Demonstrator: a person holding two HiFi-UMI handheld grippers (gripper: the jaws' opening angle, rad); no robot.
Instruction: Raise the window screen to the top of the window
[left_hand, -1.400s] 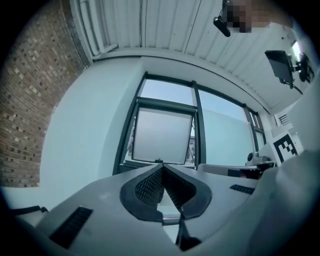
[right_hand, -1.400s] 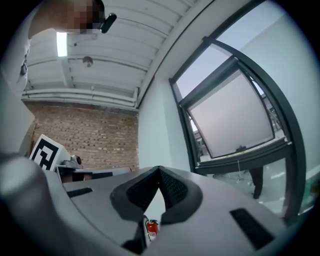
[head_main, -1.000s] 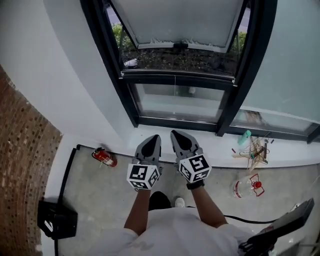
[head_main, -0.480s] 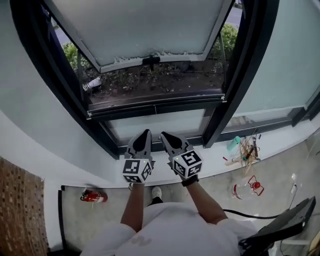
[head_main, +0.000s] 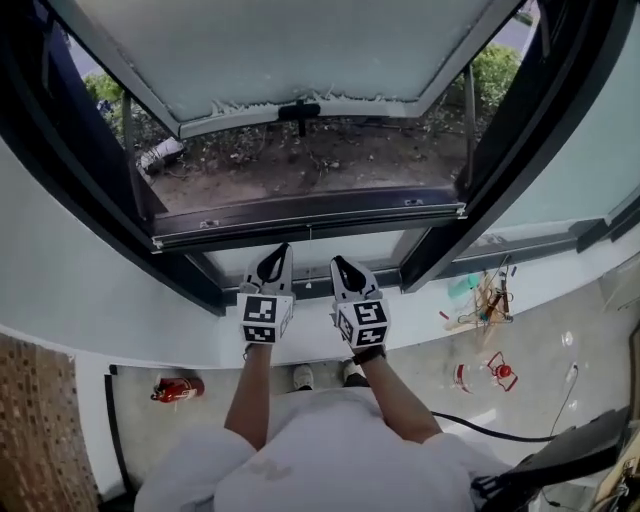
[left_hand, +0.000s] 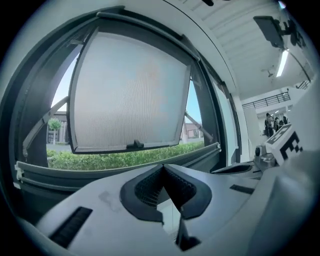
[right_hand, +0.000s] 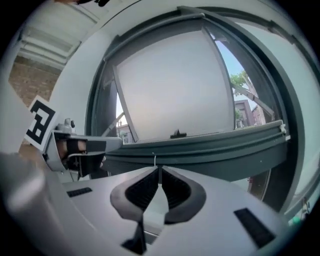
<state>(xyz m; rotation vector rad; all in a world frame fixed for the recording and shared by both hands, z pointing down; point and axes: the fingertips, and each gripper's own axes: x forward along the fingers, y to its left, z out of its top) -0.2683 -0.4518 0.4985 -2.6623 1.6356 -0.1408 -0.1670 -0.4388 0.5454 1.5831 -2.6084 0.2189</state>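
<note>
- Since both tongs are shut tight with nothing between them, neither hand holds anything yet. The left tongs (head_main: 279, 252) and the right tongs (head_main: 339, 263) sit side by side, pointing at the window, just short of the lower frame rail (head_main: 320, 208).
- The window screen (head_main: 300, 45) hangs partway down the opening. Its bottom bar is well above the rail, so a strip of shrubs and bare ground shows underneath. With that much of the screen hanging below the top, I'd judge the raising barely begun.
- On the middle of that bottom bar sits a small dark handle (head_main: 300, 108). It looks like the natural place to lift from, which I take to be why both hands are centred beneath it.
- Both tongs are well apart from the handle. To pinch it the jaws would have to part first, though closed tips could also push up under the bar.
- Just ahead of the right tongs a thin pale cord (right_hand: 154, 161) seems to hang off the rail, but the wide-angle view is too coarse for me to say what it is.
- The person stands close against the wall below the window. A red fire extinguisher (head_main: 176, 388) lies on the floor (head_main: 580, 300) off to the left, well clear of the reach.
</note>
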